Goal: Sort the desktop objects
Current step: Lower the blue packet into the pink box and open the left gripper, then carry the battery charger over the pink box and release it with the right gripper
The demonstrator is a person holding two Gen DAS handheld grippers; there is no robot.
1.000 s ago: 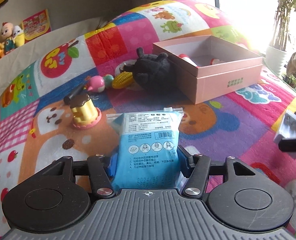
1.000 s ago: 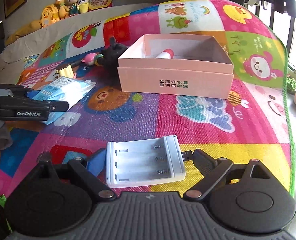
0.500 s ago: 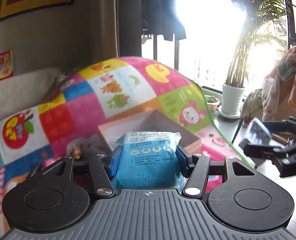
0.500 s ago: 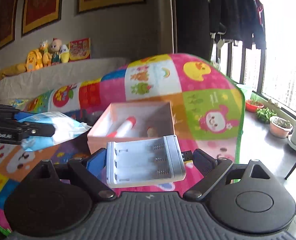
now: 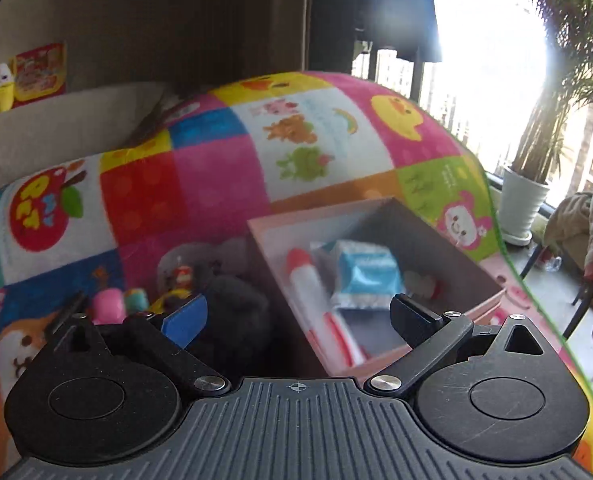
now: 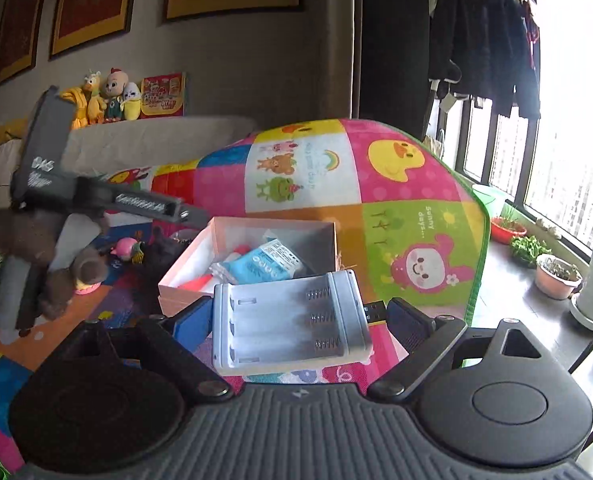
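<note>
Your left gripper (image 5: 296, 320) hangs spread wide and empty over the pink box (image 5: 492, 300), where the blue packet (image 5: 364, 272) lies beside a red marker (image 5: 308, 284). Your right gripper (image 6: 296, 320) clamps the white battery charger (image 6: 288, 324) flat, near the box, likely ready to drop in.

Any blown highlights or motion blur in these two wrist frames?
Left wrist: window blown out, flare over the curtain, pink box contents soft. Right wrist: window top-right clipped, left gripper motion-smeared; battery holder in the jaws sharp. Both bow with fisheye.
</note>
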